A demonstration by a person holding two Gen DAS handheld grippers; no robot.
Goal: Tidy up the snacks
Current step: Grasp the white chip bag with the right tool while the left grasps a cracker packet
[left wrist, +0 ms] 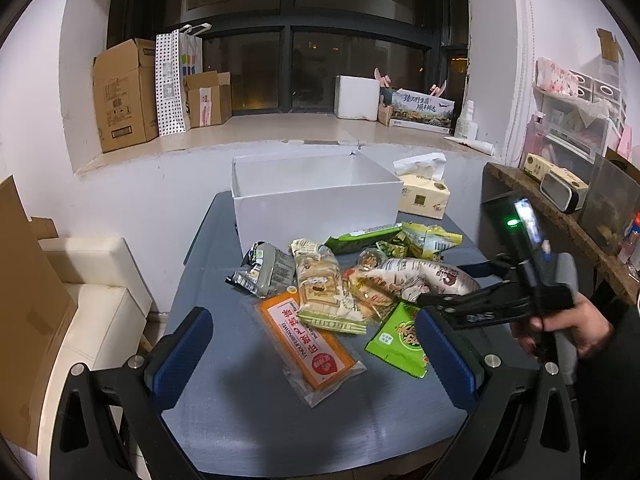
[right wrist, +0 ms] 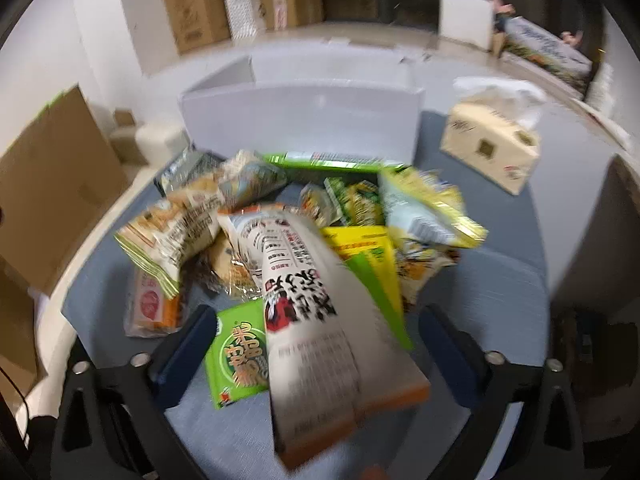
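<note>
A pile of snack packets lies on the blue-grey table [left wrist: 240, 412] in front of an open white box [left wrist: 316, 204]. My left gripper [left wrist: 316, 354] is open, low over the table, with an orange packet [left wrist: 308, 344] between its blue fingers. My right gripper [right wrist: 316, 354] is open around a long white packet with black characters [right wrist: 316, 320] and a green packet [right wrist: 236, 360]; this view is blurred. In the left wrist view the right gripper [left wrist: 424, 300] reaches in from the right to the white packet [left wrist: 424, 280].
A tissue pack [left wrist: 424, 196] stands right of the box. A dark shelf [left wrist: 560, 216] with small items is at the right, a cream seat [left wrist: 96, 300] and cardboard at the left. Boxes line the windowsill [left wrist: 280, 128] behind.
</note>
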